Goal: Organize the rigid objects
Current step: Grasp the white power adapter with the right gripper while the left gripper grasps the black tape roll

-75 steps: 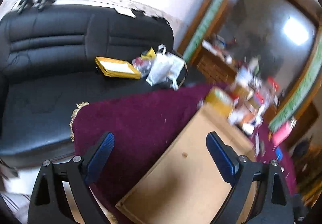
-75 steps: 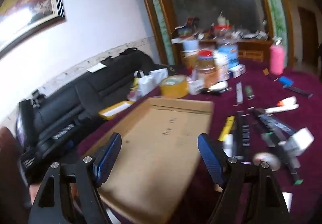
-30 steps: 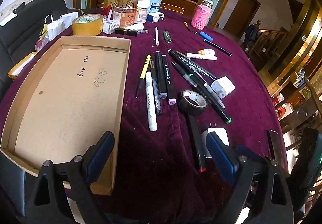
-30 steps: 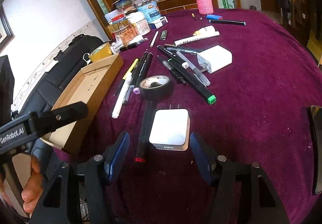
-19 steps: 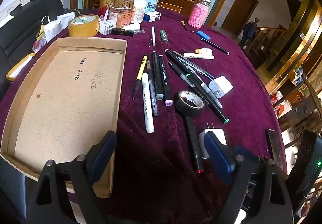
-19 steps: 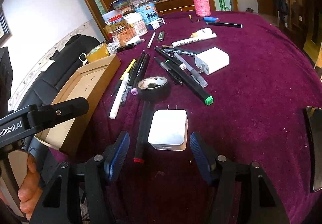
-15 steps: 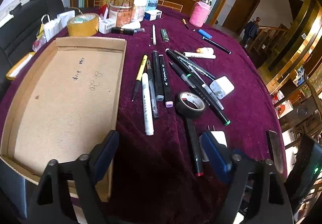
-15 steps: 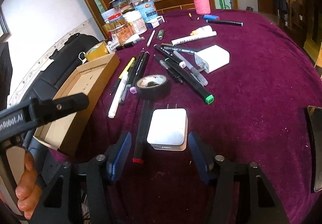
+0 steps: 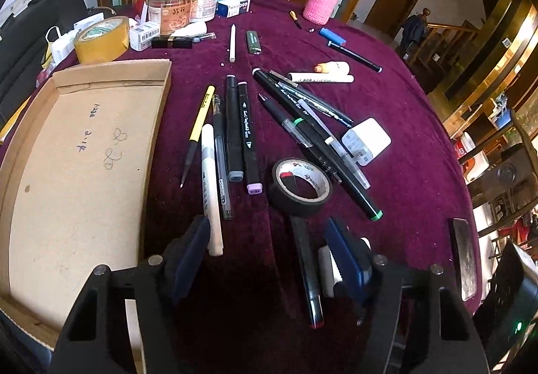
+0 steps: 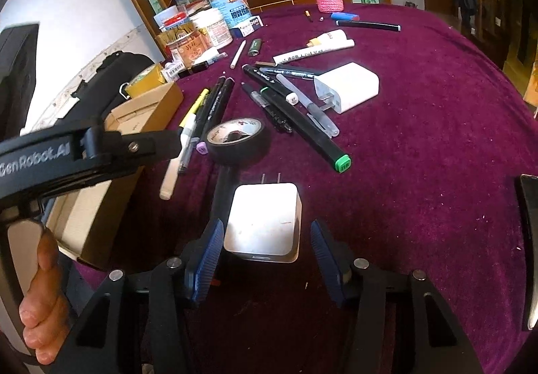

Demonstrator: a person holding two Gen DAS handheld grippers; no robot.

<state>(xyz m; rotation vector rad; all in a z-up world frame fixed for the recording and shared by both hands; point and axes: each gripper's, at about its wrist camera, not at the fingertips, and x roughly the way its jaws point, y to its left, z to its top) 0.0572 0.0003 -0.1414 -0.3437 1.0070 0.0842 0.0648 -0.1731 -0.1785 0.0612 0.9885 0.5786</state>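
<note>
Several pens and markers lie on a purple tablecloth beside an empty cardboard tray. A black tape roll lies among them. My left gripper is open, low over the cloth, its fingers near a white pen and a red-tipped black marker. My right gripper is open, its fingers on either side of a white plug charger, not touching it. A second white charger lies farther back. The left gripper's arm crosses the right wrist view.
Jars and boxes, a brown tape roll and a pink-sleeved bottle stand at the table's far edge. A black sofa is at the left. A dark phone lies near the right edge.
Both grippers swung from the sofa to the table, then came down and forward. The left jaws have narrowed somewhat. The right fingers now flank the near charger.
</note>
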